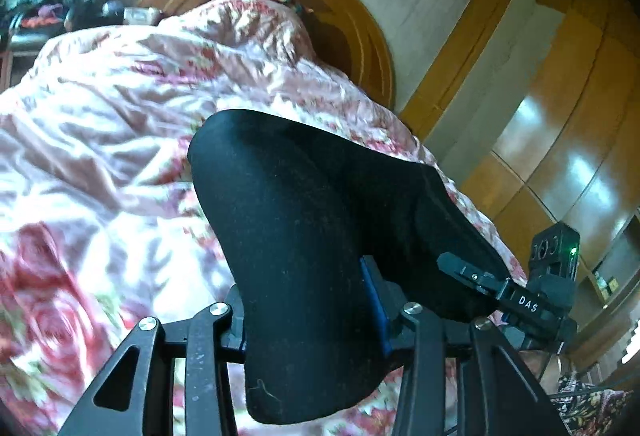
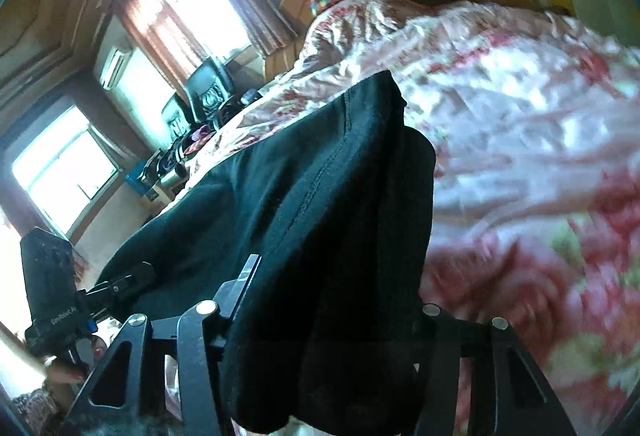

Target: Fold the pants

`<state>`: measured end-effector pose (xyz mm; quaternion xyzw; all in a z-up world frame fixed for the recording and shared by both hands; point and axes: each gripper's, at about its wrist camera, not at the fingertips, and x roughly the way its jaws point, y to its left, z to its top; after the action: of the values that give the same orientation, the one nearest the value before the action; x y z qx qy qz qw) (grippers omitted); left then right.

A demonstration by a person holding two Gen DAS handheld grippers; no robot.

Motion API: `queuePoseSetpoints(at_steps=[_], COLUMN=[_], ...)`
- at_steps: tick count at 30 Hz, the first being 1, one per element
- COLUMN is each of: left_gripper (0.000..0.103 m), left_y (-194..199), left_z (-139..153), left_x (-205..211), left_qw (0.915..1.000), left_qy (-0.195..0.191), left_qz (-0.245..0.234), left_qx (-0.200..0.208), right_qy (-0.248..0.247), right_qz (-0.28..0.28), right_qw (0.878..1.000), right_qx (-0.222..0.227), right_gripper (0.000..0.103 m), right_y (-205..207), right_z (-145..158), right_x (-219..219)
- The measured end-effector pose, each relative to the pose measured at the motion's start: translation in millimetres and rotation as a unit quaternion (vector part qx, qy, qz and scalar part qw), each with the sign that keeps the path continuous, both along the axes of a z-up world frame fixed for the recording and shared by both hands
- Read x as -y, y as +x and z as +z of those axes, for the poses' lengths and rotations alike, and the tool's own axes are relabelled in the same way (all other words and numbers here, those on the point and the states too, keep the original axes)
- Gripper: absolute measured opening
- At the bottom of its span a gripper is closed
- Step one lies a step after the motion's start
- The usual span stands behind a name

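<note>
Soft, light, limp black pants (image 1: 304, 236), lifted over the floral bed cover (image 1: 100, 108) and hanging down in loose folds. Best taken at a hem or seam edge, because thick cloth bunches and slips. Left gripper (image 1: 312, 312) closed on the pants; right gripper (image 2: 320, 320) closed on them too. Only in right view: a stitched seam, windows (image 2: 64, 172). Only in left view: wooden wardrobe (image 1: 560, 124).

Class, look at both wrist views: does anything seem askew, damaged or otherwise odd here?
Nothing looks damaged or spilled. The black pants hang bunched from both the left gripper and right gripper above a rumpled floral bedspread.
</note>
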<state>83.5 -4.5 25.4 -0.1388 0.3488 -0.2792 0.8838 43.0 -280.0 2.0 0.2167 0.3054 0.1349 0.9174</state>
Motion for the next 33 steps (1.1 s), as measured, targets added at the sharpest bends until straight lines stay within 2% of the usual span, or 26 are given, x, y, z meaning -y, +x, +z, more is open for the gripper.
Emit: queuePoseSetpoints(at_steps=[4,8,11,14,15,16,17,18,20,22,25,27,30,33], left_gripper=[0.044,0.044,0.045,0.048,0.055,0.066,0.072,0.080,0.084,0.086,0.090,0.090,0.090,0.089], left_y=[26.2,66.1,93.5,124.1,131.9,137.4,141.1,143.3,140.8,141.5,129.7,124.1,113.9,91.8], left_z=[4.0,0.3,-11.8,-42.4,-54.4,-65.2,-75.6,-84.8,-96.4,-100.7,-96.6,-93.6,-85.3,-75.3], left_x=[-4.2,-2.6,3.0,9.0,9.8,9.7,9.5,7.3,-1.5,-3.0,1.7,1.6,-0.6,-6.5], left_qw=[0.9997,0.9988,0.9981,0.9963,0.9951,0.9942,0.9938,0.9938,0.9953,0.9959,0.9960,0.9955,0.9926,0.9908], left_qy=[0.004,0.016,0.037,0.057,0.063,0.066,0.067,0.064,0.039,0.032,0.058,0.054,0.048,0.033], left_qz=[0.022,0.045,0.049,0.052,0.053,0.052,0.049,0.046,0.043,0.042,0.053,0.062,0.087,0.115], left_qx=[0.007,0.008,0.002,-0.039,-0.056,-0.067,-0.074,-0.078,-0.078,-0.073,-0.044,-0.047,-0.069,-0.062], right_qy=[-0.030,-0.064,-0.070,-0.063,-0.066,-0.067,-0.058,-0.037,0.012,-0.003,-0.007,-0.005,-0.027,-0.054], right_qz=[0.009,0.017,0.011,-0.007,-0.021,-0.036,-0.048,-0.059,-0.067,-0.064,-0.065,-0.065,-0.086,-0.098], right_qw=[0.999,0.997,0.997,0.998,0.997,0.995,0.994,0.993,0.992,0.994,0.994,0.994,0.992,0.993], right_qx=[0.026,0.035,0.020,-0.017,-0.043,-0.068,-0.085,-0.098,-0.104,-0.092,-0.090,-0.088,-0.084,-0.044], right_gripper=[0.056,0.056,0.056,0.056,0.057,0.063,0.067,0.074,0.078,0.079,0.080,0.080,0.082,0.083], right_y=[36.1,73.7,101.8,128.1,136.3,141.6,144.3,145.6,143.8,142.2,142.2,139.4,123.8,91.8], right_z=[18.4,20.5,9.4,-13.7,-26.8,-39.4,-48.4,-58.6,-73.9,-75.4,-76.0,-74.5,-64.3,-41.3], right_x=[-8.4,-14.6,-13.8,-6.2,-2.0,3.0,7.5,14.6,26.3,23.9,24.1,25.5,21.7,12.2])
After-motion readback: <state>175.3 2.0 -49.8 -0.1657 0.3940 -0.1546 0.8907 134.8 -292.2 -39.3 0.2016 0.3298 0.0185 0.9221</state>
